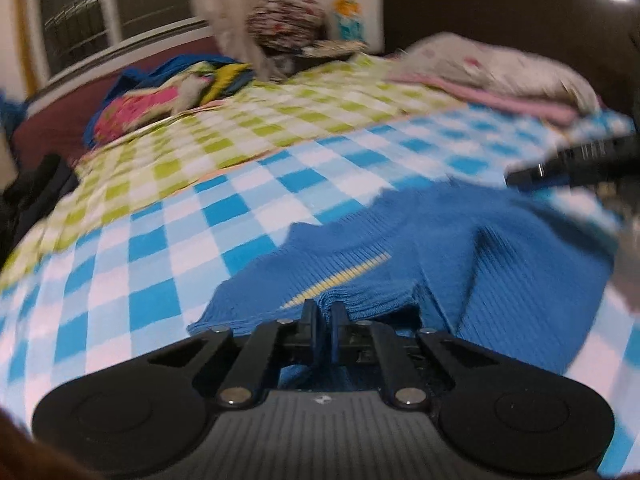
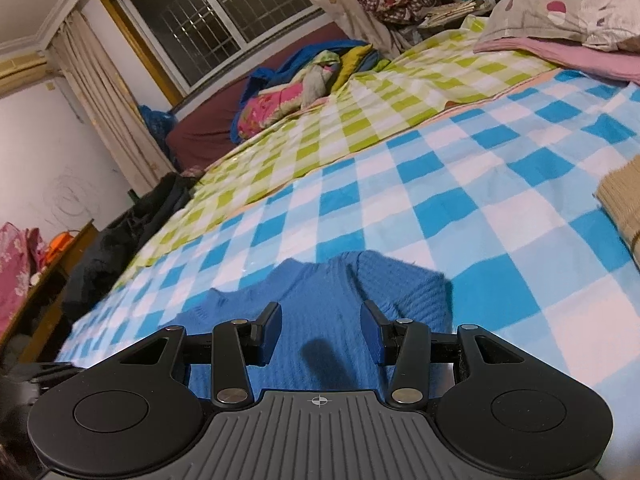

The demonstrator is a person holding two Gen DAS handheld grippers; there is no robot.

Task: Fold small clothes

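Observation:
A small blue knitted sweater [image 1: 400, 248] with a yellow stripe lies on the blue-and-white checked bedspread [image 1: 160, 248]. My left gripper [image 1: 324, 310] is shut on a bunched edge of the sweater near the stripe. The other gripper's black finger [image 1: 568, 162] shows at the right edge of the left wrist view, above the sweater. In the right wrist view my right gripper [image 2: 320, 328] is open and empty, low over the blue sweater [image 2: 328, 300], with its pads [image 2: 270, 332] either side of the flat knit.
A green-and-white checked sheet [image 2: 360, 112] covers the far half of the bed. A heap of coloured clothes [image 2: 304, 84] lies at the far edge, a pillow on pink cloth [image 2: 560, 20] at the head. A beige knitted item [image 2: 624, 196] lies right. Dark clothing [image 2: 120, 240] hangs off the left side.

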